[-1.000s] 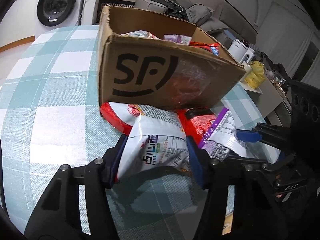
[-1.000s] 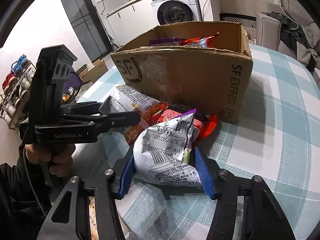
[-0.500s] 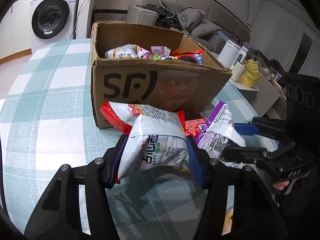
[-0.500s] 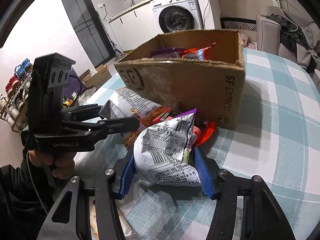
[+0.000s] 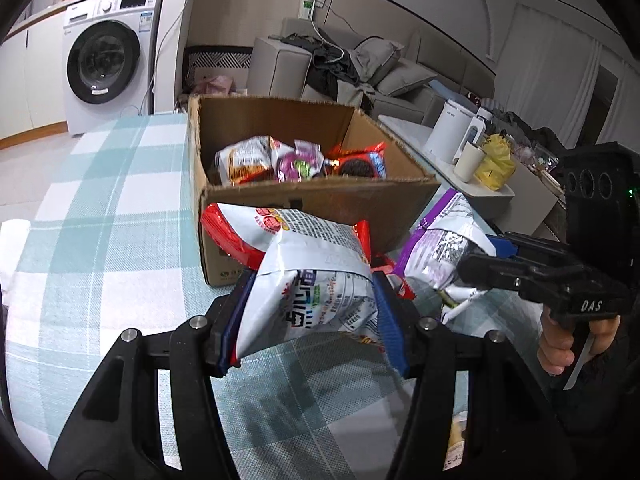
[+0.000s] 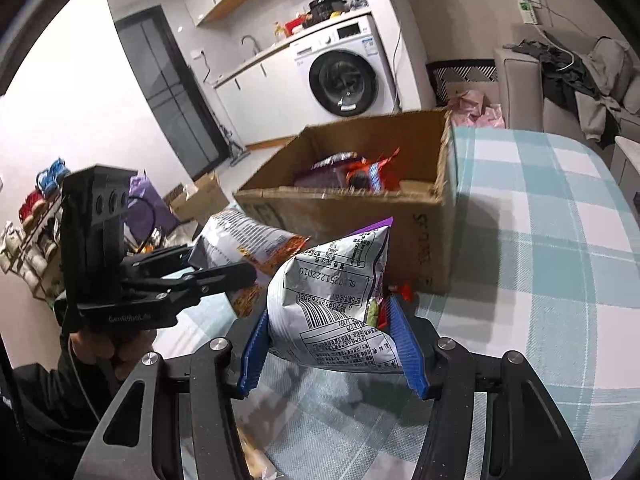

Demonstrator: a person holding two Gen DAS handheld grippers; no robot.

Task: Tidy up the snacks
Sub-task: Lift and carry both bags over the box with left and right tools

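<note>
Straight ahead of both tongs sits the open box (image 5: 320, 200); left tongs (image 5: 312, 320) clamp red-white bag (image 5: 308, 272), right tongs (image 6: 332, 344) clamp purple bag (image 6: 336, 300).

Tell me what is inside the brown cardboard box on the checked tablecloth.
Inside the brown cardboard box lie a white-and-orange snack bag, a purple snack packet and a red-and-blue cookie packet. The near wall and the packets themselves hide the box floor, so anything beneath cannot be seen.

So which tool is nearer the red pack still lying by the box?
Right, by a little. The right tool holds its purple bag just above the red pack; the left tool holds its bag further to the side.
</note>
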